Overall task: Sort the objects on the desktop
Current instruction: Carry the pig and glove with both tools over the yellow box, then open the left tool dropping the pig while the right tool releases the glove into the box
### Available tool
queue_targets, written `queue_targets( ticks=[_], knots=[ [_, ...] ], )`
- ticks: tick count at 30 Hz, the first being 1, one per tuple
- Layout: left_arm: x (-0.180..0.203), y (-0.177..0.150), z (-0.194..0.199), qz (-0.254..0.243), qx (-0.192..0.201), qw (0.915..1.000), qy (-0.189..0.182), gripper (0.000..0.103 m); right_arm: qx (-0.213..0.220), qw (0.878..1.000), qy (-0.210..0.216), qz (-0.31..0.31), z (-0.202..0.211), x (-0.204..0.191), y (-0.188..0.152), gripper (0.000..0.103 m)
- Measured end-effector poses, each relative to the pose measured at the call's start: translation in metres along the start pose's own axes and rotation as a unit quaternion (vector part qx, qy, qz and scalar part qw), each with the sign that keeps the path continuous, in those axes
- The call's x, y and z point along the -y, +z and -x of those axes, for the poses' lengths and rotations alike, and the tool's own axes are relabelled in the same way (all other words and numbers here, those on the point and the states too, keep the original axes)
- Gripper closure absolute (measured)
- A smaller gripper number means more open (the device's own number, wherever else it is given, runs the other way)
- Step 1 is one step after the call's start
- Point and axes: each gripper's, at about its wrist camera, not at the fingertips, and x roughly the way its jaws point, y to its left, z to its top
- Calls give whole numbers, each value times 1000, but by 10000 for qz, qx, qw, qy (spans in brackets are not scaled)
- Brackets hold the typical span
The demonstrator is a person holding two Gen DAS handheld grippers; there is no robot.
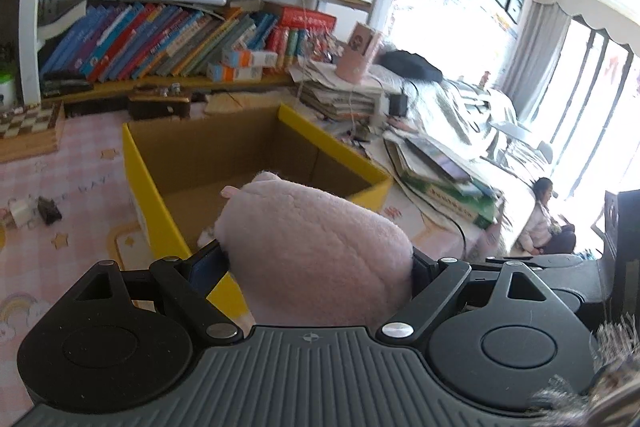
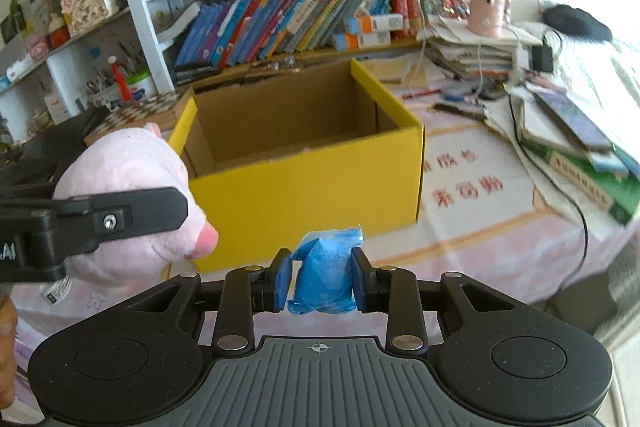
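Observation:
My left gripper [image 1: 320, 259] is shut on a pink plush toy [image 1: 316, 247] and holds it above the near left corner of an open yellow cardboard box [image 1: 140, 163]. In the right wrist view the same plush toy [image 2: 128, 171] hangs at the left, clamped by the left gripper's black finger [image 2: 136, 211], in front of the yellow box [image 2: 304, 187]. My right gripper [image 2: 322, 277] is shut on a crumpled blue plastic bag [image 2: 324, 271] just in front of the box's near wall. What I can see of the box's inside is bare.
A bookshelf [image 2: 280, 23] full of books stands behind the box. Stacks of papers and books [image 2: 576, 143] and a black cable lie to the right. A chessboard box [image 1: 28, 131] and small items [image 1: 36, 213] sit at the left on the pink tablecloth.

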Motion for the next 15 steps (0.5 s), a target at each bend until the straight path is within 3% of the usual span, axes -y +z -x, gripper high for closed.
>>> queue_targets(
  ticks=[9, 15],
  knots=[
    [2, 43, -28, -97, 422, 9978, 498, 16, 501, 9979, 249, 312, -23, 26, 60, 72],
    [-7, 62, -63, -163, 360, 9958, 824, 16, 633, 9952, 388, 637, -55, 36, 95, 72]
  ],
)
